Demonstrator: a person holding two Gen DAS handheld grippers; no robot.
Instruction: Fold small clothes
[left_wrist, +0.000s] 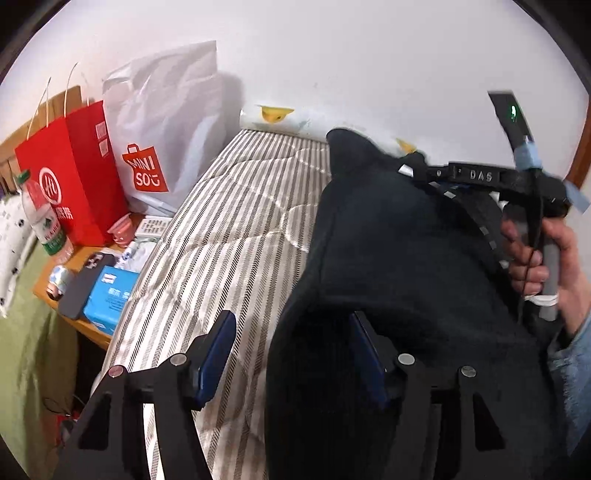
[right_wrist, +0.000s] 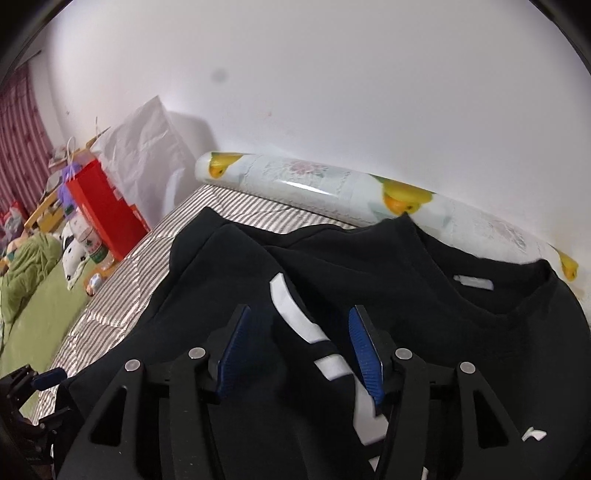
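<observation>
Striped mattress (left_wrist: 236, 206) carrying a black garment (right_wrist: 332, 266) spread flat, neckline toward the patterned bolster (right_wrist: 314, 181) at the wall, its long axis apparently running from the grippers to that wall. Right gripper (right_wrist: 299, 350): jaws parted, nothing clamped, poised directly above the cloth and its white stripe (right_wrist: 295, 314). Left gripper (left_wrist: 291, 354): jaws likewise released, straddling the garment's left edge. Each hand is near its own side; neither is clearly nearer.
</observation>
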